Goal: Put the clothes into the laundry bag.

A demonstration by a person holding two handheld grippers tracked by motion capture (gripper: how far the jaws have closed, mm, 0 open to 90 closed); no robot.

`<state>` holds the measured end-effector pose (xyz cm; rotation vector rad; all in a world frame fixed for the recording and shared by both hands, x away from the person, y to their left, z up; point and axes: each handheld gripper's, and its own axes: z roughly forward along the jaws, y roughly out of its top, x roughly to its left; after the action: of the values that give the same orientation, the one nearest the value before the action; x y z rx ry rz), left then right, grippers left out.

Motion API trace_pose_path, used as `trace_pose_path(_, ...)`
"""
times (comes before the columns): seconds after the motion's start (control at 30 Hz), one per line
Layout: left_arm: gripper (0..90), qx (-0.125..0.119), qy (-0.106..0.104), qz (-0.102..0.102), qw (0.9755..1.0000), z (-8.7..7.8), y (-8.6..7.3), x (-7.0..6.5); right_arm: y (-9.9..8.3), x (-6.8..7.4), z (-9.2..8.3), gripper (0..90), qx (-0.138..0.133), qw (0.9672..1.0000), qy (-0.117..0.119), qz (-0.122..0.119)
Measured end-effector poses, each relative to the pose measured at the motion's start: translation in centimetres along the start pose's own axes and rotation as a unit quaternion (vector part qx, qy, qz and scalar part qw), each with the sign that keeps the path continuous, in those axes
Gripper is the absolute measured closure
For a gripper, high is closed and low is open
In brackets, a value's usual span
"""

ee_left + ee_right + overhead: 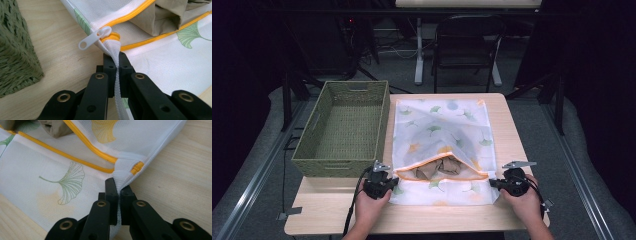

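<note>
The mesh bag (447, 145) lies flat on the counter (337, 210), just right of the basket (343, 129), its near edge towards the person. It looks a light, limp thing: thin netting printed with ginkgo leaves, sure to sag and fold wherever it is not held, with a little weight from the beige cloth (439, 167) bunched inside near the mouth. The netting would probably slide between hard pads, so the thick woven tape at each end of the zip is the sound place to grip, and that is where both tools sit.

The left gripper (116, 58) has its jaws clamped on the white tape at the zip's left end, just under the puller (93, 38), which points towards ten o'clock in the left gripper view. The right gripper (117, 186) has its jaws pinched shut on the ribbed tape at the zip's right end, beside the orange stop.

In the high view the left gripper (379, 181) sits at about eight o'clock from the bag's middle and the right gripper (512, 181) at about four o'clock. The bag's long axis runs from six to twelve o'clock, away from the person. The orange zip (442, 175) crosses it from nine to three, and the mouth gapes open, its upper lip peaked towards twelve
</note>
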<state>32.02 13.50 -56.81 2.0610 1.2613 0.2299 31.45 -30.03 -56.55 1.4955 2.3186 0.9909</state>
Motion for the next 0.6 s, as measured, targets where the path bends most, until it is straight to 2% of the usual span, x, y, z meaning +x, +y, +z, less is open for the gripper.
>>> trace_pose_path(0.33,88.6,-0.006,-0.006,-0.006,0.9999,-0.22,0.04,-0.03,0.10,0.14,-0.24,88.6,-0.001,1.0000,0.002,-0.009)
trace_pose_path(0.6,88.6,-0.010,-0.001,-0.009,0.9999,-0.64,0.14,0.05,0.28,0.43,-0.55,88.7,-0.004,0.9998,0.000,-0.019)
